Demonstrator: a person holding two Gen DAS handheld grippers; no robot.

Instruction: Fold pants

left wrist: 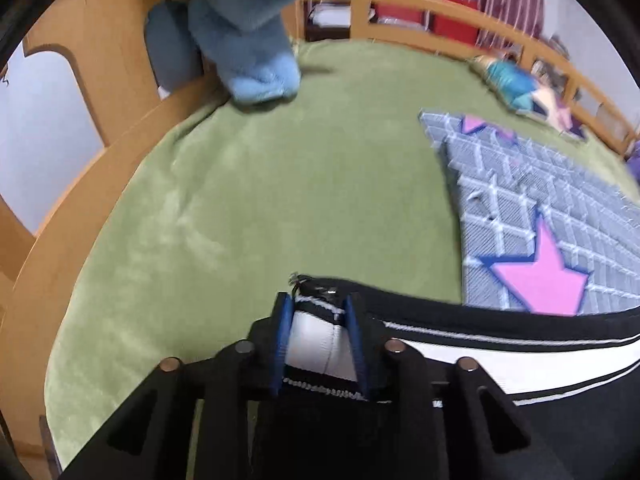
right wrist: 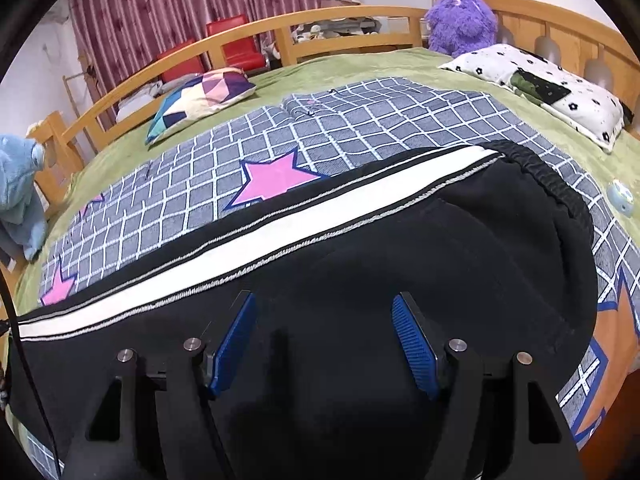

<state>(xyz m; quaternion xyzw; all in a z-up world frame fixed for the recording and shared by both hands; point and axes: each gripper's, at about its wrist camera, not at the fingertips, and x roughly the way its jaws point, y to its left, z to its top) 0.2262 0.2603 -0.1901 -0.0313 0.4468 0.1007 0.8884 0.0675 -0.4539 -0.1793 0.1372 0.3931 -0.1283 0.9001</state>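
Note:
Black pants (right wrist: 440,264) with a white side stripe lie flat along the near side of the bed, waistband at the right in the right wrist view. My right gripper (right wrist: 324,312) is open just above the black fabric, holding nothing. In the left wrist view my left gripper (left wrist: 318,308) is shut on the leg-end hem of the pants (left wrist: 500,360), pinching the white stripe between its blue pads. The pants stretch away to the right from that grip.
The bed has a green blanket (left wrist: 260,200) and a grey checked quilt with pink stars (right wrist: 248,152). A blue plush toy (left wrist: 256,40) sits at the foot corner. A purple plush (right wrist: 460,20), a white pillow (right wrist: 540,84) and a patterned cushion (right wrist: 200,96) lie at the far side. A wooden rail (right wrist: 256,32) surrounds the bed.

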